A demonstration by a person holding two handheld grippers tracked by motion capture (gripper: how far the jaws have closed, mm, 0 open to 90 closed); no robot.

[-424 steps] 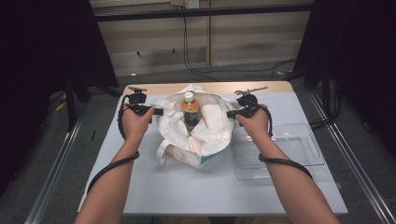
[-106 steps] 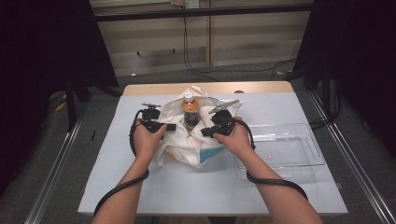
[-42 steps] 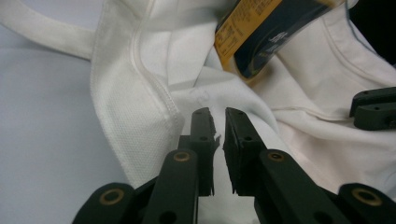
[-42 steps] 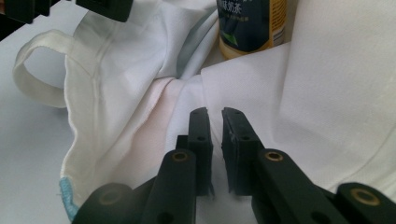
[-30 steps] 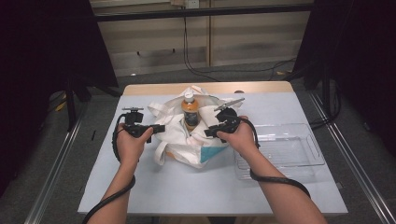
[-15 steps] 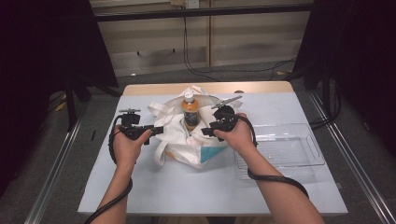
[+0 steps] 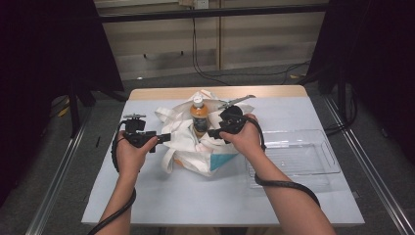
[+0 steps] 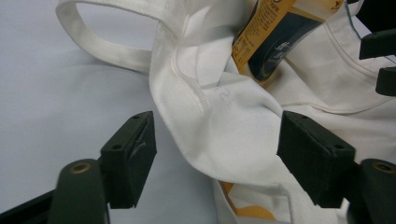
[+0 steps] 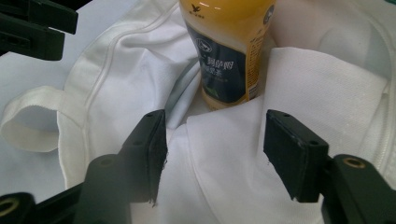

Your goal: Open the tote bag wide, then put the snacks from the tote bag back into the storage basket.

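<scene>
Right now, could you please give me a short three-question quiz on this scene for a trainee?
1. True or false: the bottle stands upright in the bag.
2. On which side of the bag, seen from above, does the tray lie?
3. The left gripper and right gripper are: A open, B clamped on cloth?

Key: 1 true. 2 its right. 3 A; both have just been opening, with cloth between the jaws.

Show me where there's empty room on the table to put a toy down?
The near strip of the table, between the forearms, is bare, and so is the clear tray on the right. The middle is crowded: white bag, bottle, both tongs.
</scene>
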